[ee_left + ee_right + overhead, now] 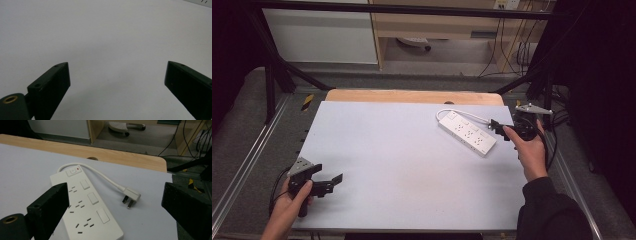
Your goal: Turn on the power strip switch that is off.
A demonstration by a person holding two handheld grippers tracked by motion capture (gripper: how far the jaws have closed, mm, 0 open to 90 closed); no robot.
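A white power strip (466, 132) lay near the desk's (402, 165) far right corner, its plug (131, 194) beside it. The right claw (496, 127) hovered released over it; the left claw (328, 181), also released, waited near the front left corner.

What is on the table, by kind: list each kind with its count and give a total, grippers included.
Power strip (white, with its own cord and plug): 1
Hand-held grippers, left gripper and right gripper, both with jaws apart: 2
Total: 3
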